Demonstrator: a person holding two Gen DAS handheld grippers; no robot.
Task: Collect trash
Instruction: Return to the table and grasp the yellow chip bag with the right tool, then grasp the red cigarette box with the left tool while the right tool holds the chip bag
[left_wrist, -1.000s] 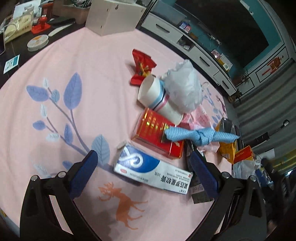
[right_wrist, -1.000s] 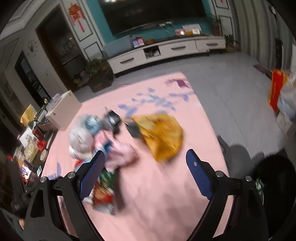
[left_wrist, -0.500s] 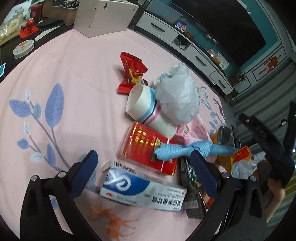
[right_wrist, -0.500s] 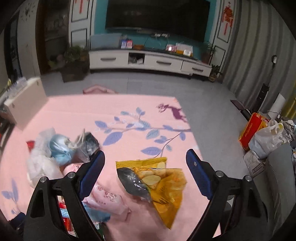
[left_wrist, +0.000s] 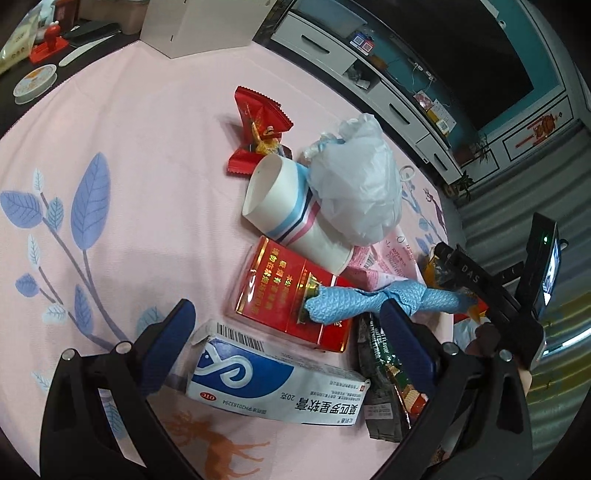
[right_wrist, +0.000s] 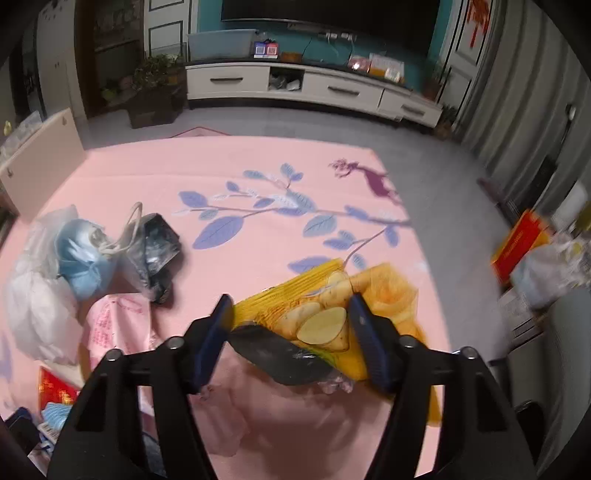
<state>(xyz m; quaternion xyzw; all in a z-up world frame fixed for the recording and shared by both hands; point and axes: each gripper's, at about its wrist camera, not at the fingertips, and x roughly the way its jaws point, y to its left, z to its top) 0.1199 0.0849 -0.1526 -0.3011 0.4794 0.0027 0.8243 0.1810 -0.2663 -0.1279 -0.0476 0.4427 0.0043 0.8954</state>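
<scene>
A heap of trash lies on the pink mat (left_wrist: 140, 155). In the left wrist view my left gripper (left_wrist: 291, 343) is open low over a blue-and-white box (left_wrist: 273, 384), a red carton (left_wrist: 284, 291) and a knotted blue cloth (left_wrist: 373, 299). A paper cup (left_wrist: 288, 218), white plastic bag (left_wrist: 362, 192) and red wrapper (left_wrist: 258, 129) lie beyond. In the right wrist view my right gripper (right_wrist: 291, 336) is open, with its fingers on both sides of a yellow chip bag (right_wrist: 340, 321). A blue mask (right_wrist: 85, 258), dark foil bag (right_wrist: 155, 251) and pink packet (right_wrist: 118, 328) lie to its left.
A white box (left_wrist: 192, 26) stands at the mat's far edge, beside a dark desk with small items (left_wrist: 44, 51). A TV cabinet (right_wrist: 303, 88) lines the far wall. A red box (right_wrist: 521, 243) and filled bags (right_wrist: 550, 269) stand on the floor at the right.
My right gripper has dropped towards the chip bag and narrowed around it. My left gripper has moved forward and lower over the heap. The right gripper now shows in the left wrist view.
</scene>
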